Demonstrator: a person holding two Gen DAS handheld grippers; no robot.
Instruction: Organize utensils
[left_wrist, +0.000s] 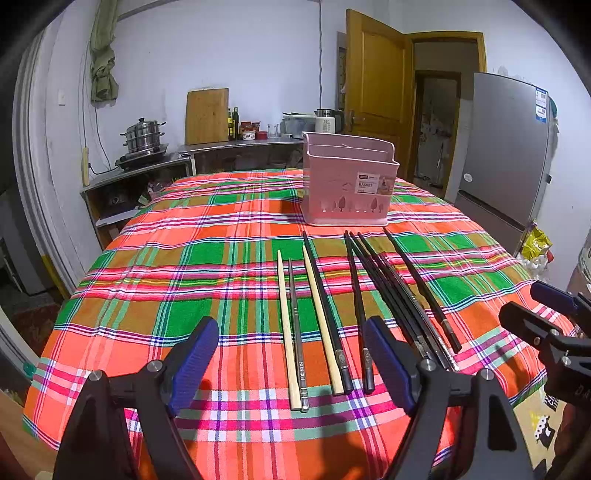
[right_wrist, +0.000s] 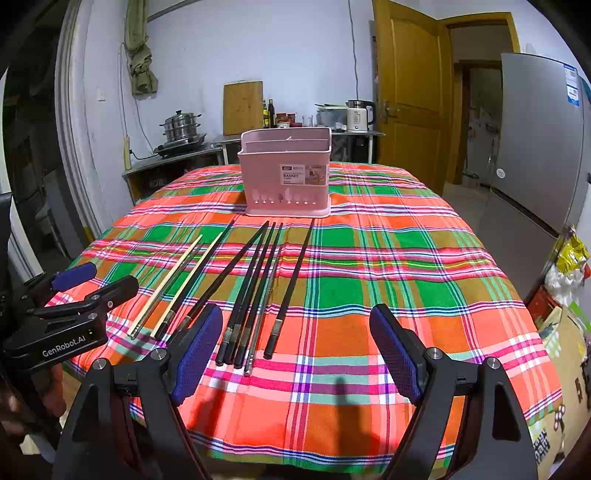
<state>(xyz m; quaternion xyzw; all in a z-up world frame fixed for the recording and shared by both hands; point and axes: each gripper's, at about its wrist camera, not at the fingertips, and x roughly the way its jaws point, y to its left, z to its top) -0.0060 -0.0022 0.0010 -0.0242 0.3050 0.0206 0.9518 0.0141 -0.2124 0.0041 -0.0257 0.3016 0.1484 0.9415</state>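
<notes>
Several chopsticks lie side by side on the plaid tablecloth: two pale wooden ones (left_wrist: 286, 328), a grey metal one (left_wrist: 296, 332) and several black ones (left_wrist: 391, 295), which also show in the right wrist view (right_wrist: 255, 280). A pink utensil basket (left_wrist: 347, 181) stands upright behind them; it also shows in the right wrist view (right_wrist: 286, 173). My left gripper (left_wrist: 291, 362) is open and empty, hovering over the near ends of the chopsticks. My right gripper (right_wrist: 295, 350) is open and empty, to the right of the left one, above the near ends of the black chopsticks.
The table (right_wrist: 406, 258) is covered by the red, green and orange plaid cloth. A counter with a steamer pot (left_wrist: 144, 138), cutting board (left_wrist: 207, 116), bottles and a kettle stands behind. A grey fridge (left_wrist: 506, 155) and an open wooden door (left_wrist: 376, 81) are at the right.
</notes>
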